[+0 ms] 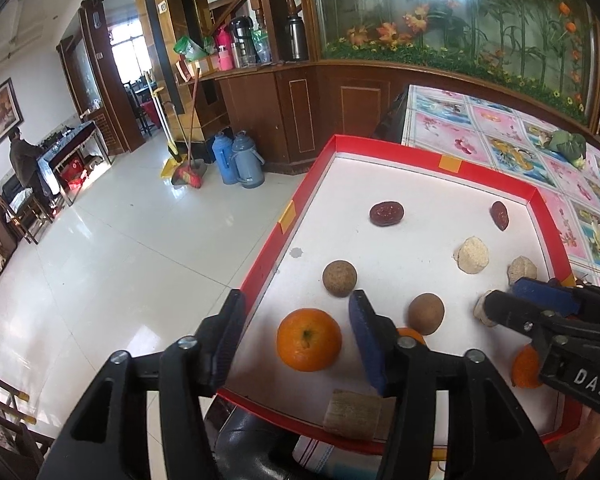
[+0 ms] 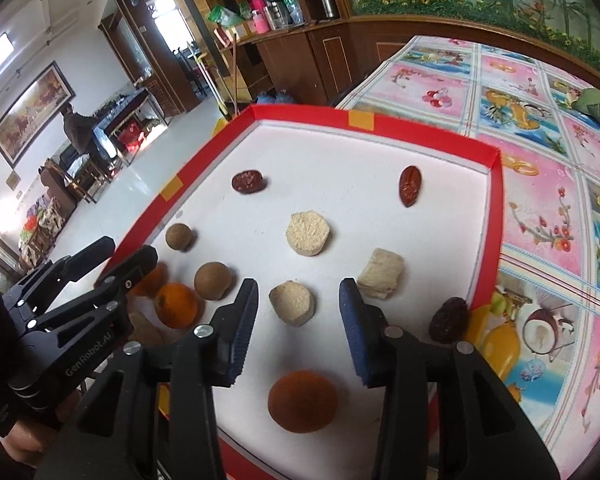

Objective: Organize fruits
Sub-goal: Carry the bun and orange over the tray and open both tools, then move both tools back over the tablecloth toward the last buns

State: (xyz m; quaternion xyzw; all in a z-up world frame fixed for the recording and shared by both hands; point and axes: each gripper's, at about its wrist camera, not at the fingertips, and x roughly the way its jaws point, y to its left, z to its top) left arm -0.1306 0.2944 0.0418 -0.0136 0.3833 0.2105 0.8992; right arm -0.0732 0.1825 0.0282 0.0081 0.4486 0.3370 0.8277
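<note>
Over the tray — both claws agape, empty.

In the left wrist view, a second orange is mostly hidden behind the left gripper, and a third orange lies partly behind the right gripper. The tray's near corner is hidden too.

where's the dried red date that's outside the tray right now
In the right wrist view, the dark date lies on the flowered tablecloth, just outside the red tray's right wall, beside the right gripper.
</note>
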